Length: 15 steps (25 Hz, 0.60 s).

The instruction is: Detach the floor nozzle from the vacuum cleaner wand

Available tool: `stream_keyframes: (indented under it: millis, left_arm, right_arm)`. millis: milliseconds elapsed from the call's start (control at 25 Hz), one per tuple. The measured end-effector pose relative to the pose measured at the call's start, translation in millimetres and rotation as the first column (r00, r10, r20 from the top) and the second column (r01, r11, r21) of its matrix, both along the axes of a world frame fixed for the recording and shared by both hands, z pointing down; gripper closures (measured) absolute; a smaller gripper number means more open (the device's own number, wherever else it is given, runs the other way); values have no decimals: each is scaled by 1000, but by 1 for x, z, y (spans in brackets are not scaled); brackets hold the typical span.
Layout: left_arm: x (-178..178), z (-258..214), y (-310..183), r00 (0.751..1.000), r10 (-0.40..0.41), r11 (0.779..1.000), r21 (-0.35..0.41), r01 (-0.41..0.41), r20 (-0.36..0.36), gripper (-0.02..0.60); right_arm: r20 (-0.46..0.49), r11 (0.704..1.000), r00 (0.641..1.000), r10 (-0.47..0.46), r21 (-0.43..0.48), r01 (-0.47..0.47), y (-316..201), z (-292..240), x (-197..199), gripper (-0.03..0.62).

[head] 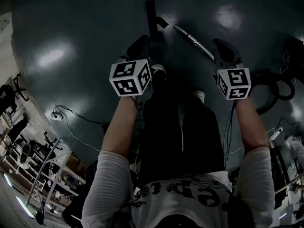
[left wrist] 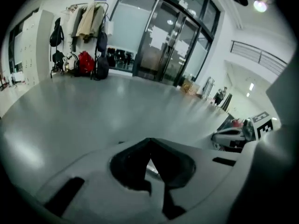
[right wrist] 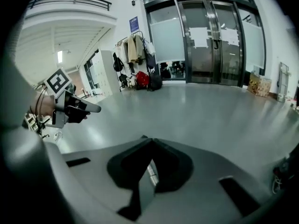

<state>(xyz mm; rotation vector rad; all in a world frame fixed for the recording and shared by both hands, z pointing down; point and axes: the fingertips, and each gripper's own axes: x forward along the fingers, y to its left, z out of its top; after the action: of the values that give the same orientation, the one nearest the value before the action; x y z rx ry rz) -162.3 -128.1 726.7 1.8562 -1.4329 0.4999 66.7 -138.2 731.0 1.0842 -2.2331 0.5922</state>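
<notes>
Though raised side by side above dark trousers [head: 161, 127], clenched tip to tip on nothing: left gripper [head: 137, 47] and right gripper [head: 223, 51], well apart. Nearest of all, bold dark lettering across a white shirt [head: 185, 194], too cropped to read. On each marker cube [head: 130, 77], only black-and-white squares, no words. Past the shoes [head: 159, 70], lying on the teal floor [head: 71, 32]: silver wand [head: 192, 41], near end hidden behind the right gripper, far end reaching the black floor nozzle [head: 151, 15]; joined or not, cannot tell. To the right, looped black hose [head: 275, 87]; to the left, thin cable [head: 76, 113]. Farthest off, coats [right wrist: 135, 48], red bag [right wrist: 142, 79], glass doors [right wrist: 210, 36] with pale sheets, blue sign [right wrist: 134, 24], print too small to read.
</notes>
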Motion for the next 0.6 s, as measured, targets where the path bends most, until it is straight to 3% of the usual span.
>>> stream_keyframes:
  millis: [160,320,480,600]
  left_arm:
    - [11,-172,-4,1000,10,989,148,-11,9,577]
    - [35,-335,7,999,27,970,241,-34,33,577]
    - [52,-495,42,998,63,917,393,-70,31,577]
    - [60,-580,69,998,59,877,476,-64,26,577]
  right_arm:
    - [59,1000,998,-18,13,17,5,-161,7,592]
    - [82,984,996,-25,179,10,-1,-333,27,592]
    - [179,919,984,-4,389,-67,17,-510,44,592]
    - [170,863,985,-17,501,-71,45,-597,60,592]
